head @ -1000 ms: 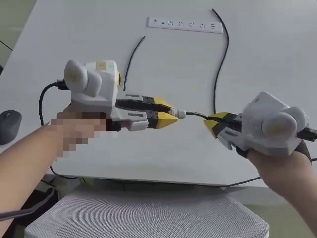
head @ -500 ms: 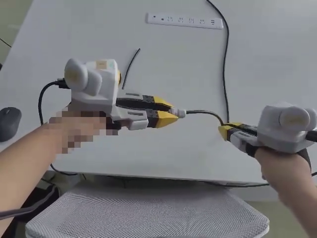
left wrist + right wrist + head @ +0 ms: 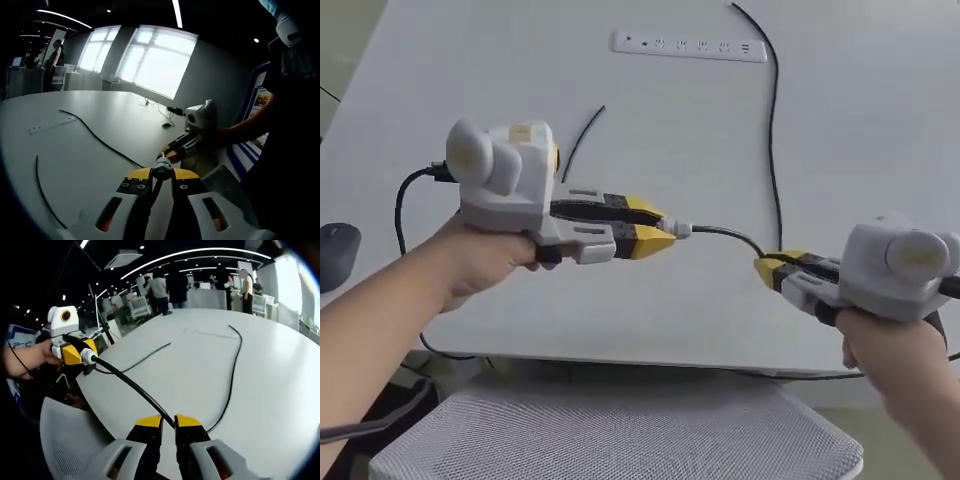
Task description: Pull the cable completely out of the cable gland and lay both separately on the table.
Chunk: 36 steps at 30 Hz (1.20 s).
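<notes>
My left gripper [image 3: 665, 232] is held above the near table edge, shut on a small white cable gland [image 3: 678, 231] that pokes out of its yellow tips. From the gland a black cable [image 3: 725, 233] bows to the right into my right gripper [image 3: 767, 268], which is shut on it. Past that grip the cable runs up across the white table [image 3: 880, 120]. In the left gripper view the gland [image 3: 161, 167] sits between the jaws of that gripper [image 3: 161, 174]. In the right gripper view the cable [image 3: 125, 382] leads from my right gripper [image 3: 168, 420] to the gland [image 3: 89, 356].
A white power strip [image 3: 688, 45] lies at the far side of the table. A short loose black wire [image 3: 582, 130] lies left of centre. A dark mouse [image 3: 338, 250] sits at the left edge. A grey mesh chair [image 3: 620, 430] stands below the near table edge.
My right gripper has drawn to the right, away from the left one, with the cable in it. A longer stretch of cable now shows between the gland and the right jaws.
</notes>
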### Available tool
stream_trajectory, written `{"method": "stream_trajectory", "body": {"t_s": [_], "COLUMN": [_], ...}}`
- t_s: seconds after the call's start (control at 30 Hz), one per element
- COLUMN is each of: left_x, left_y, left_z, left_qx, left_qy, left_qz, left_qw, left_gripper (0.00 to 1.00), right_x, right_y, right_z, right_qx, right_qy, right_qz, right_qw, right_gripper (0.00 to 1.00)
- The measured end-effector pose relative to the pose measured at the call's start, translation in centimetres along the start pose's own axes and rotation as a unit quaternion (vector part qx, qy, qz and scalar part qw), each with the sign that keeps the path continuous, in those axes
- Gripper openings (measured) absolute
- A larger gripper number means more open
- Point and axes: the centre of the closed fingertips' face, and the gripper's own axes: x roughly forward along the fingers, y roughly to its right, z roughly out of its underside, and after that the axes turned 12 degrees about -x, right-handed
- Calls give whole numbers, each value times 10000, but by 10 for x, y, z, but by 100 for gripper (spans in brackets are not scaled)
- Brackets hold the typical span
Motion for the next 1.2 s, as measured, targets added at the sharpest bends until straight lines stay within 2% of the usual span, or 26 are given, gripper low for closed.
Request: {"method": "stream_trajectory", "body": {"t_s": [0.13, 0.2, 0.3, 0.37, 0.43, 0.47, 0.5, 0.53, 0.6, 0.67, 0.73, 0.83, 0.97, 1.1, 1.2], "left_x": [0, 0, -1, -1, -1, -1, -1, -1, -1, -1, -1, 0, 0, 1, 2], "left_y": [0, 1, 1, 1, 2, 2, 2, 1, 2, 2, 3, 3, 2, 3, 4], "left_z": [1, 1, 0, 1, 1, 1, 1, 1, 1, 1, 2, 2, 1, 2, 4], "left_qx": [6, 17, 3, -9, -5, -13, -20, -28, -28, -31, -36, -32, -31, -31, -34], "left_qy": [-12, -2, 2, -3, -15, -13, -8, -11, -16, -20, -36, -36, -35, -53, -68], "left_qz": [-8, -21, -38, -36, -35, -42, -44, -44, -46, -39, -30, -29, -24, -19, -13], "left_qw": [10000, 10000, 10000, 10000, 10000, 10000, 10000, 10000, 10000, 10000, 10000, 10000, 10000, 10000, 10000], "left_gripper": [15, 15, 15, 15, 15, 15, 15, 15, 15, 15, 15, 15, 15, 15, 15], "right_x": [-9, -14, -17, -15, -12, -10, -7, -5, -2, 2, 4, 6, 6, 6, 5], "right_y": [-6, -13, -26, -38, -47, -51, -57, -61, -66, -73, -79, -81, -78, -79, -78], "right_z": [-13, -27, -51, -66, -76, -78, -80, -83, -82, -82, -82, -80, -81, -78, -74], "right_qx": [-250, -559, -1141, -1813, -2174, -2256, -2516, -2636, -3079, -3318, -3360, -3573, -3630, -3540, -3523], "right_qy": [110, 210, 307, 276, 234, 170, 84, 105, -66, -82, -53, -159, -140, -133, -126], "right_qz": [-30, -90, -132, -170, -183, -210, -267, -287, -287, -315, -388, -373, -302, -346, -334], "right_qw": [9996, 9982, 9929, 9829, 9756, 9738, 9674, 9642, 9510, 9428, 9410, 9331, 9312, 9345, 9352], "right_gripper": [11, 14, 16, 17, 17, 16, 17, 18, 16, 13, 13, 8, 2, 2, 1]}}
